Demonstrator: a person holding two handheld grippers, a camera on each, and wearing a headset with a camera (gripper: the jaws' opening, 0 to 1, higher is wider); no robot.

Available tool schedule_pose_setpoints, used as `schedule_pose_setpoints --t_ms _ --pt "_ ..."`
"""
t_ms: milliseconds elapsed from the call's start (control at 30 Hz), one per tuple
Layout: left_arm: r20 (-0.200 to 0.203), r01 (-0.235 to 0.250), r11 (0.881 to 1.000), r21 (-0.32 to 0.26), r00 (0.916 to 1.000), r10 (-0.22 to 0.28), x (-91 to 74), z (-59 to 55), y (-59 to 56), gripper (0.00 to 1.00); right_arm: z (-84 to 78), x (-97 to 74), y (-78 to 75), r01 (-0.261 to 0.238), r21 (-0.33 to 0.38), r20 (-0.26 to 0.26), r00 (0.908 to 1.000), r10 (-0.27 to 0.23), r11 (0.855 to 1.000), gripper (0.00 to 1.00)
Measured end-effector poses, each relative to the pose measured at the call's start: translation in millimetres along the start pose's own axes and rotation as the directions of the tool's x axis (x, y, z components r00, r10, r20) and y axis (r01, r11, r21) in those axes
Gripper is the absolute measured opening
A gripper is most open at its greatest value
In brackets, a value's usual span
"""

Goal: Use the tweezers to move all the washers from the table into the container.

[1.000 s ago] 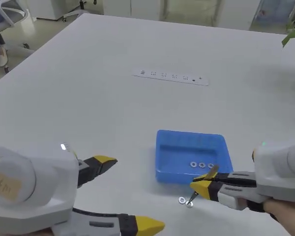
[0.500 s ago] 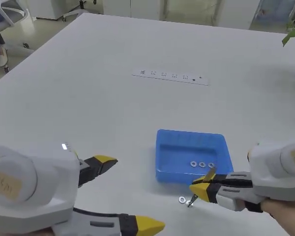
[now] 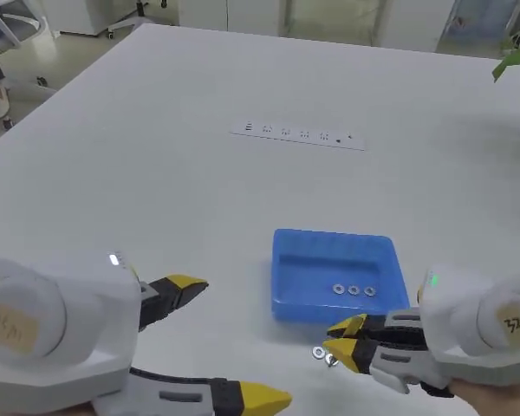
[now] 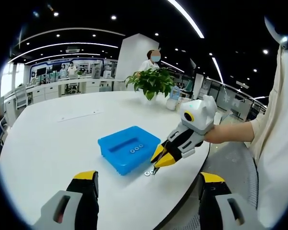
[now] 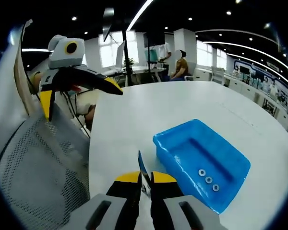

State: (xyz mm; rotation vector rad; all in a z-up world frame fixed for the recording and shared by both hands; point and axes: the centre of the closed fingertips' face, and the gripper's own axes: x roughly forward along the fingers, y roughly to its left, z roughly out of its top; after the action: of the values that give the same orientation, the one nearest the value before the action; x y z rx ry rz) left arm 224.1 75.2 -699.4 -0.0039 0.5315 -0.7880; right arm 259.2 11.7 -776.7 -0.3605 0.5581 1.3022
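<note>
A blue container (image 3: 329, 260) sits on the white table (image 3: 199, 191) with three washers (image 3: 353, 290) in a row inside. A loose washer (image 3: 319, 352) lies on the table just in front of it. My right gripper (image 3: 336, 340) hovers right beside that washer, shut on thin tweezers (image 5: 142, 173) whose tip points down at it. The left gripper view shows the washer (image 4: 147, 173) under the right gripper (image 4: 164, 157), next to the container (image 4: 120, 144). My left gripper (image 3: 243, 341) is open at the lower left, holding nothing.
A flush power strip (image 3: 297, 135) lies in the table's middle, far from the container. An office chair (image 3: 4, 35) stands beyond the far left edge, a plant (image 3: 516, 61) at the far right. The table's near edge runs close behind the loose washer.
My right gripper has slid a little left and toward me and rolled, its tweezers staying by the loose washer. The left gripper has held still.
</note>
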Motion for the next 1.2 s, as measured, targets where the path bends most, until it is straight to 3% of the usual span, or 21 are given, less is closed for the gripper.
schedule_pose_setpoints --t_ms 100,267,400,567,733,1000,1200 --pt "0.005 0.004 1.0 -0.008 1.0 -0.004 -0.1 0.2 -0.8 0.87 1.1 0.1 -2.4 0.03 -0.016 0.023 0.9993 -0.03 0.999 0.02" --pt "0.017 0.004 1.0 -0.015 0.9998 -0.004 -1.9 2.6 0.5 0.88 0.3 -5.1 -12.8 0.083 0.056 0.023 0.9961 -0.085 0.995 0.02" --pt "0.023 -0.002 1.0 -0.021 0.9997 0.003 -3.4 2.9 3.2 0.88 16.0 -14.3 -14.5 0.062 0.145 0.097 0.9924 -0.076 0.987 0.02" --pt "0.02 -0.003 1.0 -0.022 0.9998 0.004 -2.8 1.3 3.5 0.88 35.0 -26.8 -19.4 0.058 0.161 0.133 0.9878 -0.08 0.985 0.02" --pt "0.018 0.002 1.0 -0.018 0.9998 -0.001 -2.0 1.5 1.9 0.87 59.3 -35.1 -27.4 0.049 0.183 0.204 0.9751 -0.087 0.982 0.02" --pt "0.021 0.0 1.0 -0.017 0.9998 0.0 -3.4 3.4 2.3 0.87 76.2 -32.3 -52.9 0.038 0.225 0.252 0.963 -0.096 0.974 0.02" --pt "0.018 -0.007 1.0 -0.02 0.9998 0.008 -5.1 1.7 3.6 0.87 73.2 -24.2 -81.9 0.064 0.315 0.241 0.9597 -0.145 0.947 0.02"
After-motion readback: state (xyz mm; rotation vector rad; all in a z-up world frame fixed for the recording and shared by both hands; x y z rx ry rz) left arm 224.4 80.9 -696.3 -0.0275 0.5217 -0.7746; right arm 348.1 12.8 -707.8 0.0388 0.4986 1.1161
